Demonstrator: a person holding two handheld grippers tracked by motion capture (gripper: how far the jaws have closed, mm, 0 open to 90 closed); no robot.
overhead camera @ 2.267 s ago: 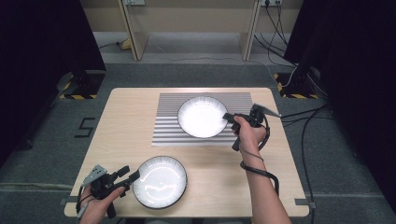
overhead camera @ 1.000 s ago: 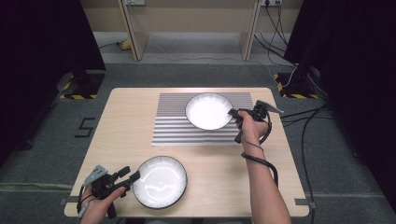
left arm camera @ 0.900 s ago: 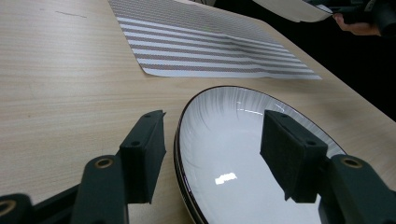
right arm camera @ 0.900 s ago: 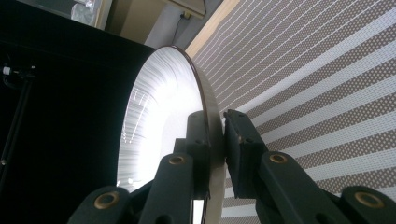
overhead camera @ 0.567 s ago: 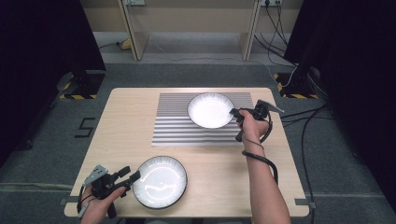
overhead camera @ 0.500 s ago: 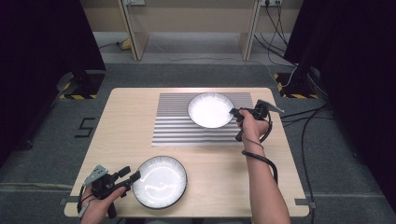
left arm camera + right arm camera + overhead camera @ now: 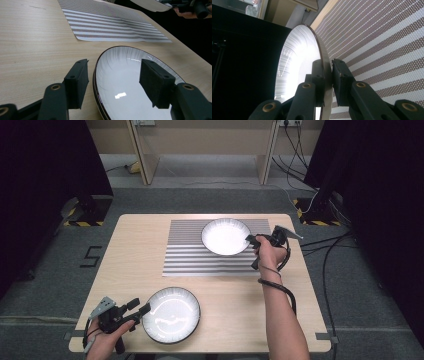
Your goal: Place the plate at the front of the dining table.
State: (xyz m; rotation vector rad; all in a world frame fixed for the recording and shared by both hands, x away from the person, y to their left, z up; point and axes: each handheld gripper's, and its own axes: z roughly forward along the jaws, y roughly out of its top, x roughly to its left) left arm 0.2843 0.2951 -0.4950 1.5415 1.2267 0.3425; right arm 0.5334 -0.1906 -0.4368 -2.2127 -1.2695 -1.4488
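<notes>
We keep the right gripper [image 7: 328, 75] pinching the white plate [image 7: 226, 236] by its rim, level over the striped mat [image 7: 190, 255]. Our left gripper [image 7: 112, 83] stands spread astride the near plate [image 7: 130, 82]; we close squarely on its edge.

A black "5" mark [image 7: 90, 256] stands on the grey floor [image 7: 50, 285].

Both forearms bare, no sleeves. Right gripper [image 7: 253, 239]: black body, grey three-cornered plate on top, black cable looping down around the wrist. Left gripper [image 7: 142, 309]: same black build, grey plate, cable trailing beneath. Jaws of each: black arms, brass-coloured pivot rivets, matte rectangular pads with small screws.
</notes>
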